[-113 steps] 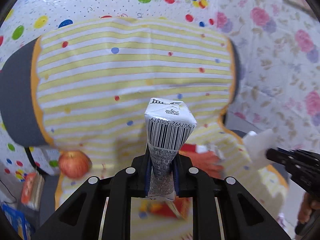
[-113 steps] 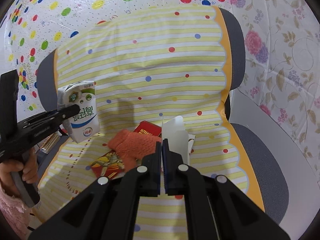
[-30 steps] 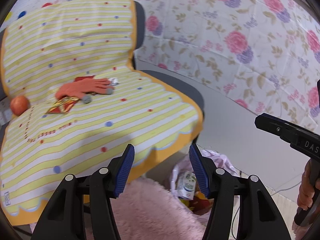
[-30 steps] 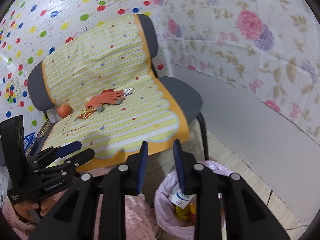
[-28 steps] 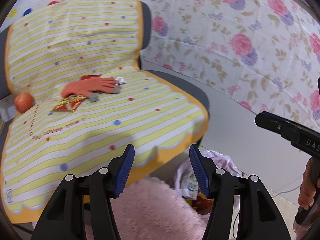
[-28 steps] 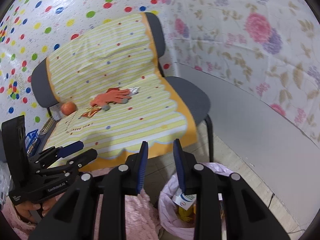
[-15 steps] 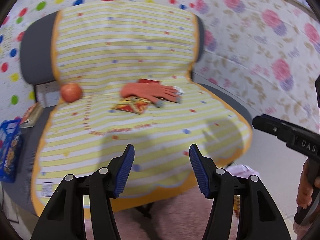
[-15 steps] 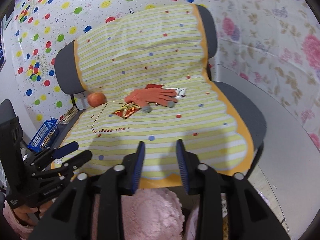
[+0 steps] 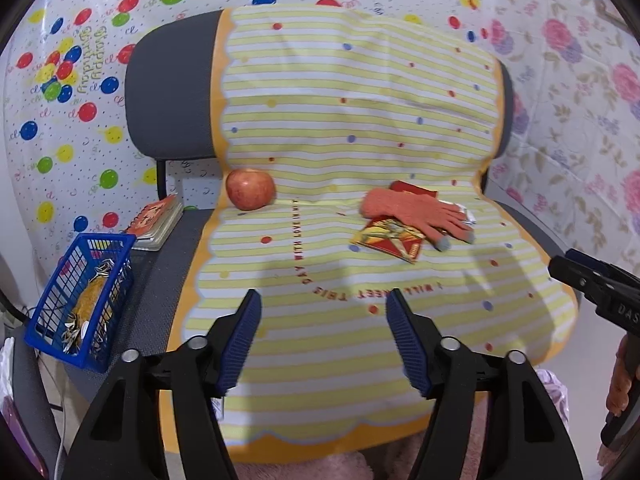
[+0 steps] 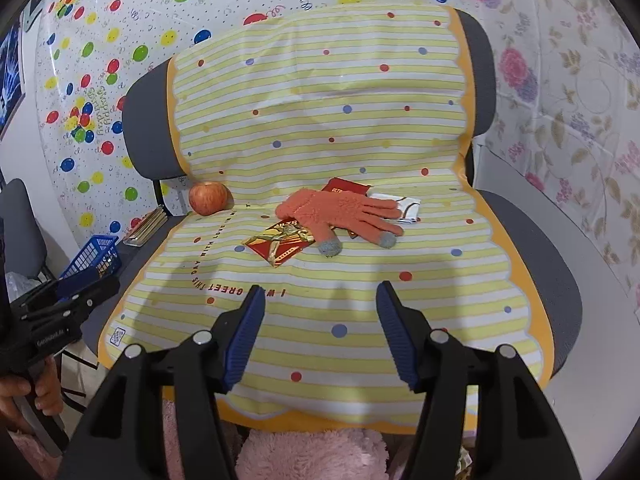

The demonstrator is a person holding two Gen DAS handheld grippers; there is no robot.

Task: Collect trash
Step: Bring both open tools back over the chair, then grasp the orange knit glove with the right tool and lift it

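On the yellow striped chair cover (image 9: 340, 264) (image 10: 400, 256) lie a red-gold snack wrapper (image 9: 386, 237) (image 10: 280, 245), a red packet (image 9: 414, 190) (image 10: 346, 189) and a crumpled white wrapper (image 10: 404, 205), partly under an orange glove (image 9: 412, 210) (image 10: 340, 210). A red apple (image 9: 251, 189) (image 10: 208, 198) rests at the seat's back left. My left gripper (image 9: 324, 336) hovers over the seat's front, its jaws opening with nothing between them. My right gripper (image 10: 320, 332) does the same, jaws opening and empty. Each gripper shows at the other view's edge.
A blue basket (image 9: 82, 292) (image 10: 94, 258) with scraps and a notebook (image 9: 156, 220) sit on a grey chair to the left. Pink fluffy fabric (image 10: 312, 456) lies below the seat's front edge. Balloon-print and floral sheets cover the walls.
Both grippers swung left from the pink trash bag on the floor to face the chair seat. Both jaws stand wider, the right much more so. The carton and white wrapper held earlier are gone.
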